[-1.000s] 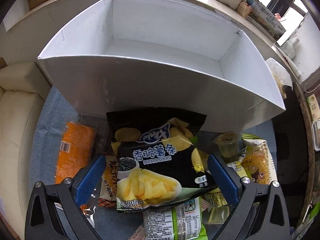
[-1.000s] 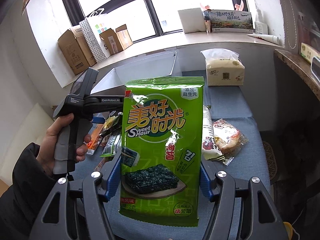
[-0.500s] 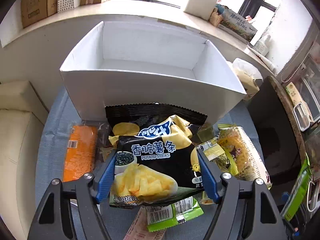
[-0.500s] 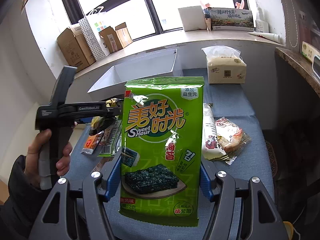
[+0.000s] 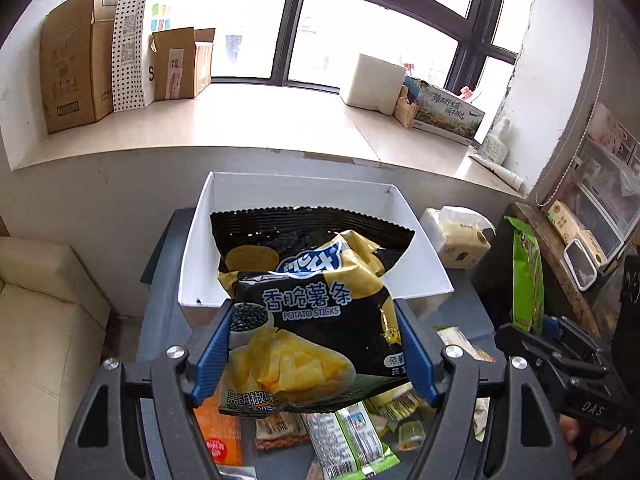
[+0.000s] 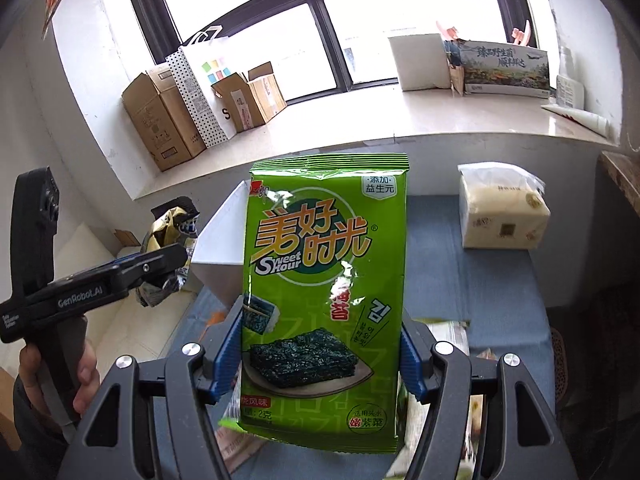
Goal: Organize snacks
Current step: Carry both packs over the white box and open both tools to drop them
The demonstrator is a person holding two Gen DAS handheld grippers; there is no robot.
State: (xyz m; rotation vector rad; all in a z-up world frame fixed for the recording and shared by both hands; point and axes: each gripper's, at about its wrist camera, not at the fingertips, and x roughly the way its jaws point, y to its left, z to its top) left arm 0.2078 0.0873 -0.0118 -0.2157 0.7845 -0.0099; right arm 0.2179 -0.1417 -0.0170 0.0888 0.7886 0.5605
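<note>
While the potato sticks bag (image 5: 316, 312) hides it, the white box (image 5: 416, 252) shows only rims.

left gripper (image 5: 312, 344) raised with potato sticks bag (image 5: 308, 312), white box (image 5: 416, 252) now farther below, windowsill in view

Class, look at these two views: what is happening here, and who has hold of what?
A person is sorting snacks with a handheld gripper in each hand. The left gripper holds a black bag of potato sticks up in front of a white box, jaws closed on its sides. The right gripper holds a green seaweed pack upright. More snacks lie on the blue cloth below, and a tissue pack sits to the right. Neither bag is in the box.
</note>
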